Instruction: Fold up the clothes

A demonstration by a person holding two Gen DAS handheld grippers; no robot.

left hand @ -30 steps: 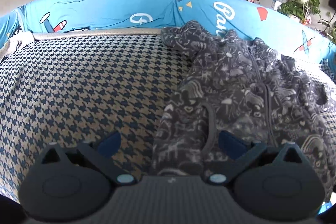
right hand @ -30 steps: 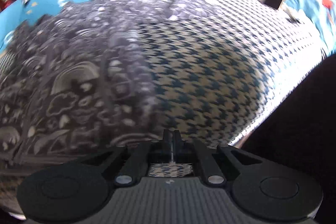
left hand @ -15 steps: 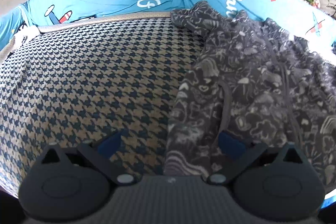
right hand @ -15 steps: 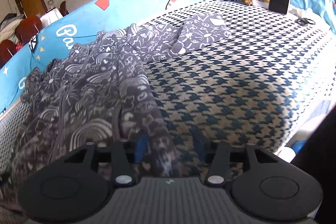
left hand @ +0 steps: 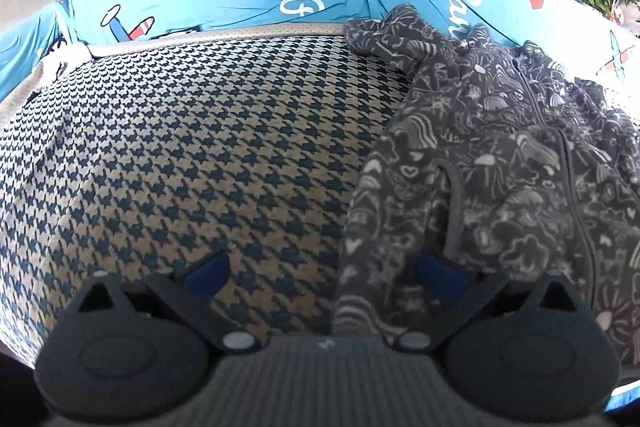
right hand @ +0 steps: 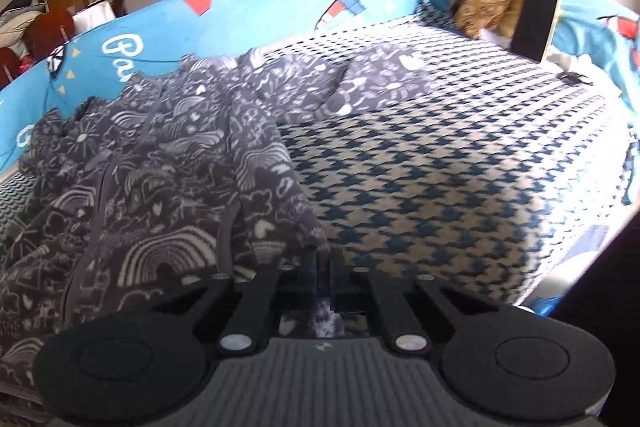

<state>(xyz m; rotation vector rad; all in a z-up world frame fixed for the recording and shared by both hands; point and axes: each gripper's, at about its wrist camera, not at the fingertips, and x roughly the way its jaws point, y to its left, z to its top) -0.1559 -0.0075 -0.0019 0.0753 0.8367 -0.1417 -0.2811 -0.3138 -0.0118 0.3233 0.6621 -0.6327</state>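
Handling as soft, light, limp fleece, the grey jacket (right hand: 160,179) lies at left of the right wrist view on the checked bed cover (right hand: 440,163); take it by hem corners. The right gripper (right hand: 322,283), half open half a second ago, now pinches the hem; the left gripper (left hand: 320,275) remains spread wide, hem edge between its pads, untouched

Bright daylight throughout; strong fisheye bending with black vignetted corners; slight motion blur in right-wrist view.
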